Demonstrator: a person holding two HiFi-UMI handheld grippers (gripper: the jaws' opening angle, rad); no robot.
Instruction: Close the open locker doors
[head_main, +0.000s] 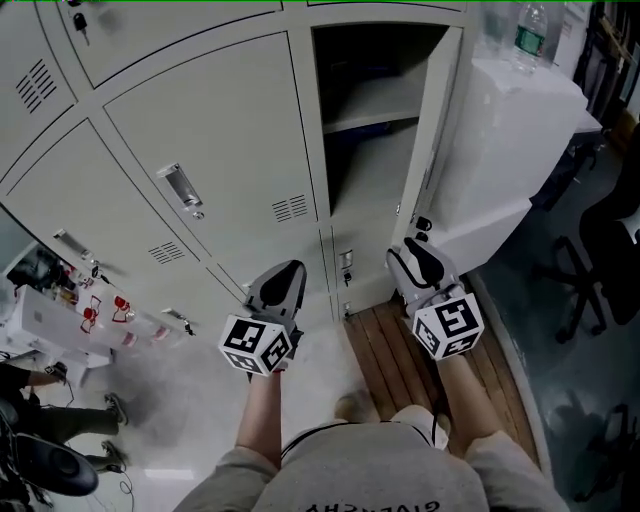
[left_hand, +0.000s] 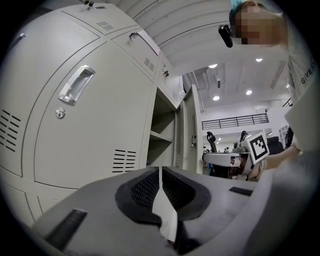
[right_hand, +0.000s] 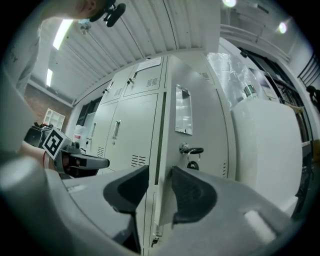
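Right gripper view: your right gripper (right_hand: 160, 176) straddles the open locker door (right_hand: 200, 107) edge, jaws spread, seemingly not touching; your left gripper (left_hand: 160, 172) is pressed together.

— What's underfoot?
— Pale floor (head_main: 190, 400) on the left, with wooden slat boards (head_main: 390, 345) in front of the open locker (head_main: 372, 180) and a shoe (head_main: 355, 407) at the boards' left edge. On the right is dark floor (head_main: 560, 400), and an office chair (head_main: 590, 270) stands on it.
— Anything higher up?
— A shelf (head_main: 370, 105) inside that locker, and a white cabinet (head_main: 500, 150) beside it with a water bottle (head_main: 531, 35) upright on top
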